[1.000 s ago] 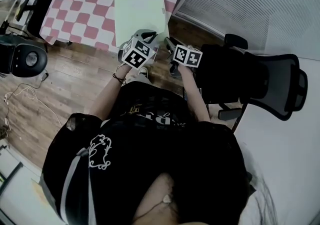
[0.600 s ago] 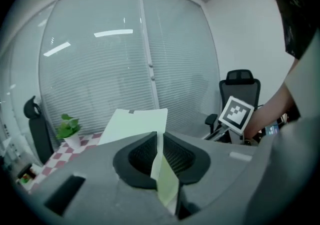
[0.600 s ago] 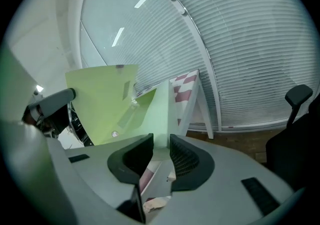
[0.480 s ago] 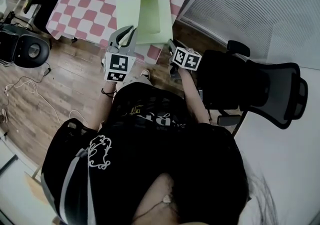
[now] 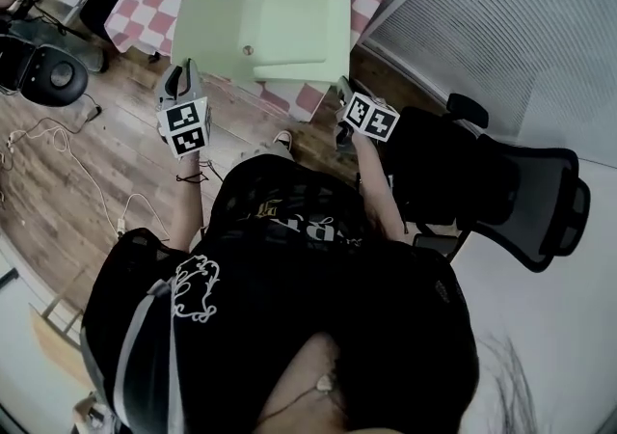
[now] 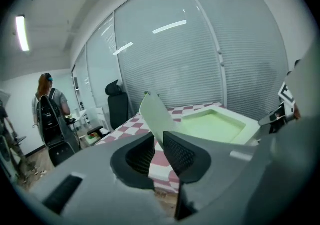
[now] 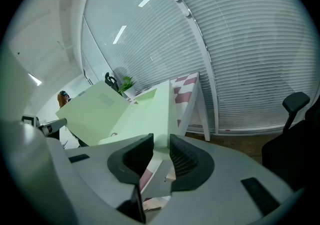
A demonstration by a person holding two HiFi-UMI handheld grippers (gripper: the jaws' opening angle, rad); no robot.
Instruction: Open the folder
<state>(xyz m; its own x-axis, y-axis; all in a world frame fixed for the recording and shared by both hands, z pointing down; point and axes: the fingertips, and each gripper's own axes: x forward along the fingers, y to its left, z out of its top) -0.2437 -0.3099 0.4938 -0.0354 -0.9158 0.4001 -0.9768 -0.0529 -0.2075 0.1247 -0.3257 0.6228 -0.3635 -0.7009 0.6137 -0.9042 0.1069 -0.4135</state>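
Pale green folder point(image 5: 299, 17) sits on the checkered table point(image 5: 145, 8), with its cover point(image 5: 214, 17) standing up at the left. Left gripper point(image 5: 183, 73) is pinched almost fully closed on the cover's corner. Right gripper point(image 5: 343, 87), jaws just eased in a bit, clamps the folder's near corner.

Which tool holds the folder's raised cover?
The left tool, shut on the cover's edge. The right tool, whose jaws have just been closing, grips the base's corner instead.
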